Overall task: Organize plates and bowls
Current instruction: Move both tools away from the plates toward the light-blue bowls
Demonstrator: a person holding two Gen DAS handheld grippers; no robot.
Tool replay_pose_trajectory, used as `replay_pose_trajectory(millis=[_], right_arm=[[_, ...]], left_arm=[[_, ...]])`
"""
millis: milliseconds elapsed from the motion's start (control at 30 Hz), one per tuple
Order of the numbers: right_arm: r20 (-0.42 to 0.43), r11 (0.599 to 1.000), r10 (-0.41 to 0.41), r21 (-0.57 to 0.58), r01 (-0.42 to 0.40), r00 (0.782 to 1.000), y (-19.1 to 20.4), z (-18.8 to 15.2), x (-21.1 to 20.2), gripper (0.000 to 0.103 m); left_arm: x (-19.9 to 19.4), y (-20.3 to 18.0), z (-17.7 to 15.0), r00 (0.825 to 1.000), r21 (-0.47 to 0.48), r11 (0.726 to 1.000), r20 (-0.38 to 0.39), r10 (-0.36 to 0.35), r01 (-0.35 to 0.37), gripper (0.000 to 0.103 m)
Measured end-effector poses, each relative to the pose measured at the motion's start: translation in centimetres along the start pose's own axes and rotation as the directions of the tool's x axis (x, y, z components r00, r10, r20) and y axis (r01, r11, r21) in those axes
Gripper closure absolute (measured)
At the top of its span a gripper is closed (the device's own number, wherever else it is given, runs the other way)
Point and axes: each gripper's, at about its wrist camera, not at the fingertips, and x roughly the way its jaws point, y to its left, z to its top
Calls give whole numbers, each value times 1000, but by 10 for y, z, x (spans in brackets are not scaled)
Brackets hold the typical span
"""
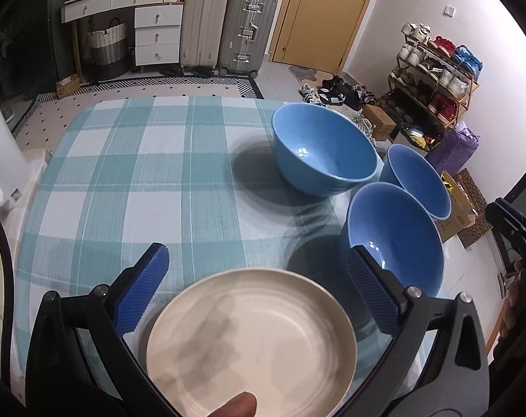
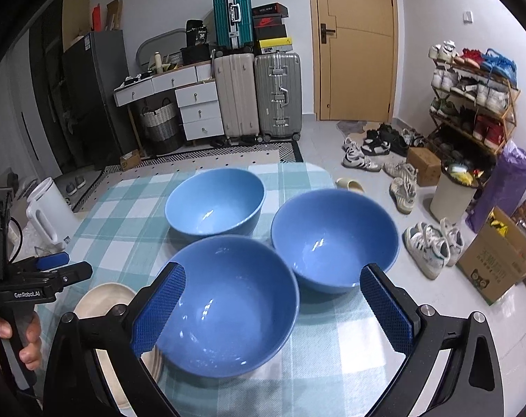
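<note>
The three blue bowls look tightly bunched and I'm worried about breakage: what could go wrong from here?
1. The nearest blue bowl looks pressed against the right bowl; lifting one with the open right tool may knock the other.
2. The right bowl appears to sit near the table edge, so a nudge might tip it off.
3. The cream plate fills the open left tool; closing could catch its rim unevenly.

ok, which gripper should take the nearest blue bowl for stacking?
Right. The right gripper is open with the nearest blue bowl almost between its fingers; the left gripper is over the cream plate.
</note>
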Motion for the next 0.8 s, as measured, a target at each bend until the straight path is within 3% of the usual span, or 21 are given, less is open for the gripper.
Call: replay_pose_trajectory(millis=[433,800], right_arm=[[7,999,-29,14,29,1000,-35,44,-2,1],[-36,996,-38,82,41,999,-72,48,32,1]], left_arm=[[13,-19,42,1000,29,1000,12,0,0,1],[57,-25,62,999,23,999,-38,23,-22,1]])
